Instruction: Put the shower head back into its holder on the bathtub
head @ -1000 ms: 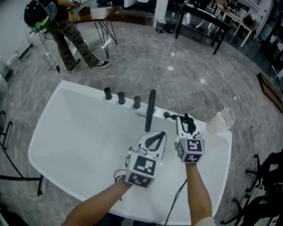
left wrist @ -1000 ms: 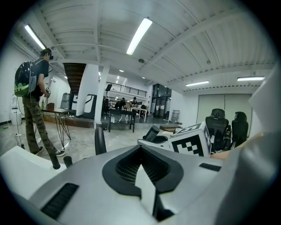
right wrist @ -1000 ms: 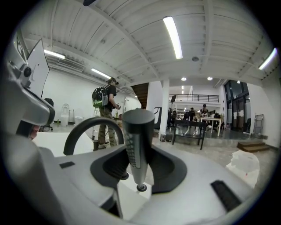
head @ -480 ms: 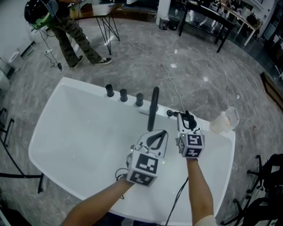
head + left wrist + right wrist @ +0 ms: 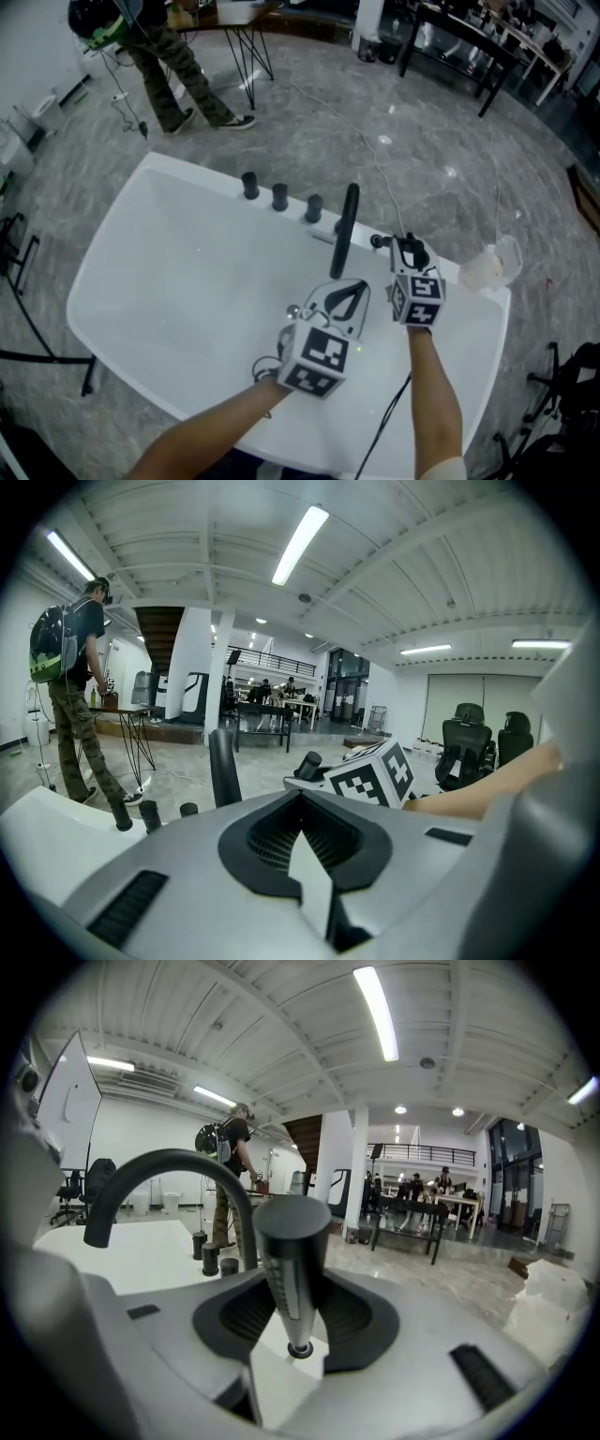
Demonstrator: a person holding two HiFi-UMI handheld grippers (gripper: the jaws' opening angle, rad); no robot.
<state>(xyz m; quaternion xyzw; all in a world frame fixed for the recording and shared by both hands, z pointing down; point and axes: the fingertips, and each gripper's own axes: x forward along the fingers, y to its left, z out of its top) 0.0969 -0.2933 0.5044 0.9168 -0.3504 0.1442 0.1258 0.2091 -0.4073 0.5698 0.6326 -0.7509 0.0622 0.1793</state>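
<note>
The right tongs [image 5: 406, 258] clamp the shower head [image 5: 292, 1260] upright, narrow end down — likely to seat it on the bathtub [image 5: 473, 314] rim — while the left tongs [image 5: 354, 287] hover closed, empty.

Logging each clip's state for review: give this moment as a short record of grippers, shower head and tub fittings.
left gripper: shut, empty, above the bathtub
right gripper: shut on the shower head, by the tub's far edge
shower head: black, upright in the right gripper; whether it is docked is unclear
fittings: three black knobs and a curved spout along the far edge
</note>
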